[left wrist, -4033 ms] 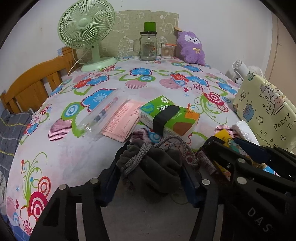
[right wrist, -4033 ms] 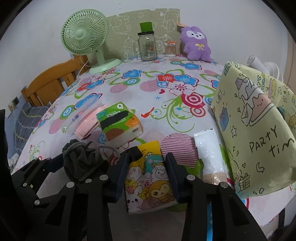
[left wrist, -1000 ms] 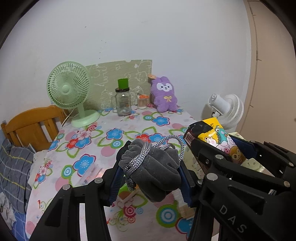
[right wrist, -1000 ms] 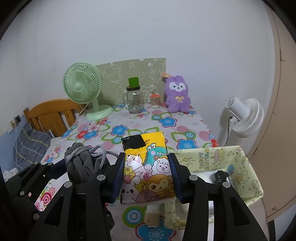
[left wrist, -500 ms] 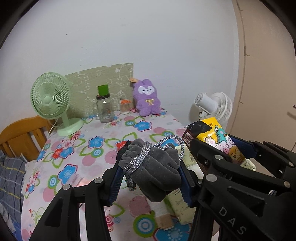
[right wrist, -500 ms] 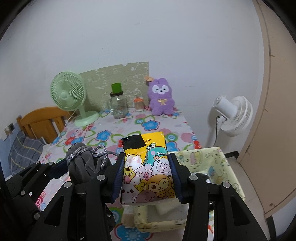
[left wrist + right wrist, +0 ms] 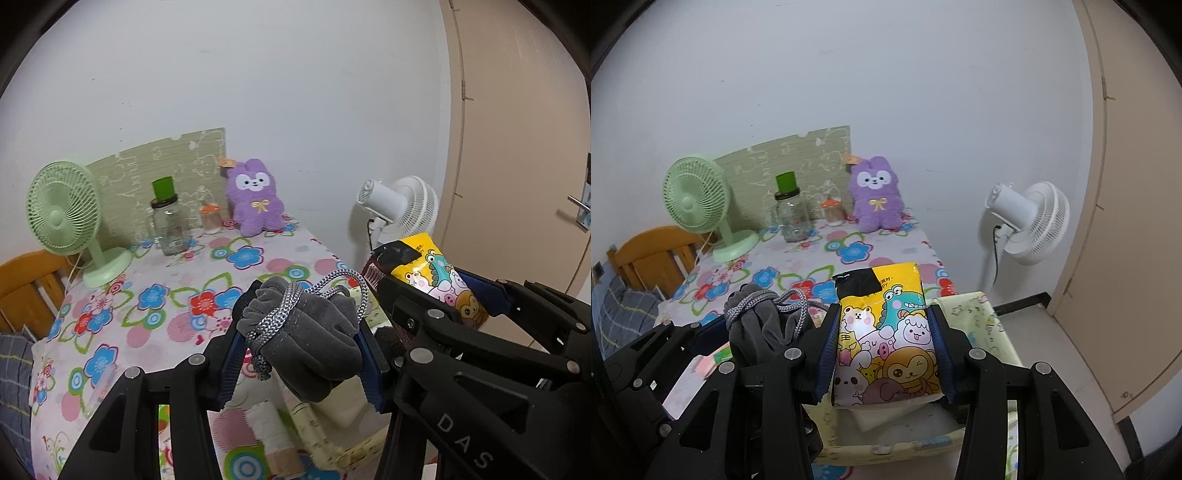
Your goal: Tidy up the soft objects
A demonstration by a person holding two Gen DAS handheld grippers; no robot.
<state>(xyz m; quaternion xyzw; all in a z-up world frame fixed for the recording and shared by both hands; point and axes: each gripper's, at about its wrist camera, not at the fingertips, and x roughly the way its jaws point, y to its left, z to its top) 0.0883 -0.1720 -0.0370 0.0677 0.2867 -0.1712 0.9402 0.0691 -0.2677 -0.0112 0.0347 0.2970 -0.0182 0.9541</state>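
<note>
Both grippers loaded, held above the table's right edge.

Left gripper (image 7: 301, 354) is clamped on a grey drawstring pouch (image 7: 306, 343); right gripper (image 7: 884, 350) is clamped on a yellow cartoon-print packet (image 7: 886, 339), pads pressing both sides. Both items are in the air, side by side, over a pale yellow fabric bin (image 7: 990, 328) beside the floral-clothed table (image 7: 849, 251). A purple plush (image 7: 875, 199) sits at the table's far edge.
</note>
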